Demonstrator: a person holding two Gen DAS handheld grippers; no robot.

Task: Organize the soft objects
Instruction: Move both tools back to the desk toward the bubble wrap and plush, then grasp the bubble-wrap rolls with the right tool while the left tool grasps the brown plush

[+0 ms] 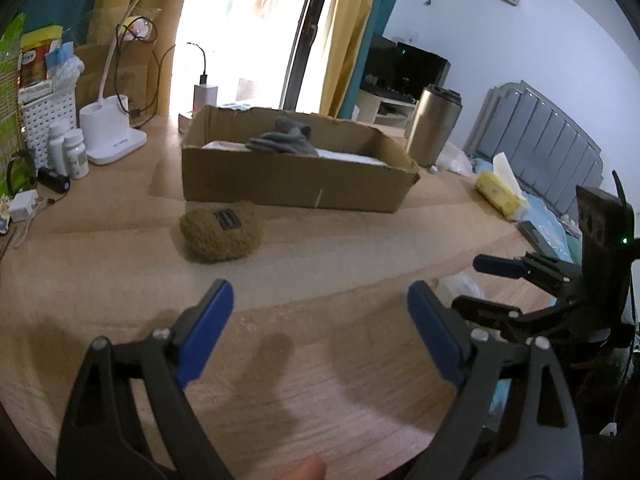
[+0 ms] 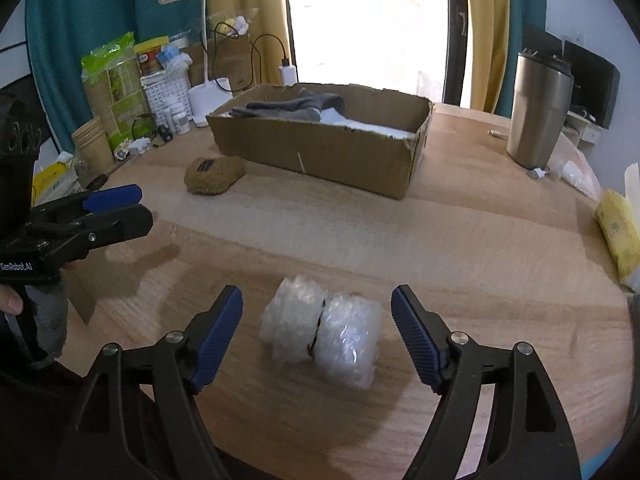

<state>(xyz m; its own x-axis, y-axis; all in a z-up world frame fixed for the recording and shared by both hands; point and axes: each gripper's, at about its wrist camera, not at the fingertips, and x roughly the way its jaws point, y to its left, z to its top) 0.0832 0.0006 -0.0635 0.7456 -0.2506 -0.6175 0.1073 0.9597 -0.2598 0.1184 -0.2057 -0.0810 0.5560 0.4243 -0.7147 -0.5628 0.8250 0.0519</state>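
Your left tool (image 2: 116, 210) sits nearly closed, empty, at the surface's (image 2: 460, 232) left edge. The brown pouch (image 2: 214, 175) lies against the cardboard box (image 2: 320, 148). Your right tool (image 2: 316, 320) gapes around the bubble-wrap roll (image 2: 320, 330), untouched.

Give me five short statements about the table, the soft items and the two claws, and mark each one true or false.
1. The bubble wrap roll lies between the open fingers of the right claw. True.
2. The brown fuzzy pouch is inside the cardboard box. False: it lies on the table in front of the box.
3. Grey cloth lies in the box. True.
4. The left claw grips the pouch. False: it is open and empty.
5. The steel tumbler lies on its side. False: it stands upright.
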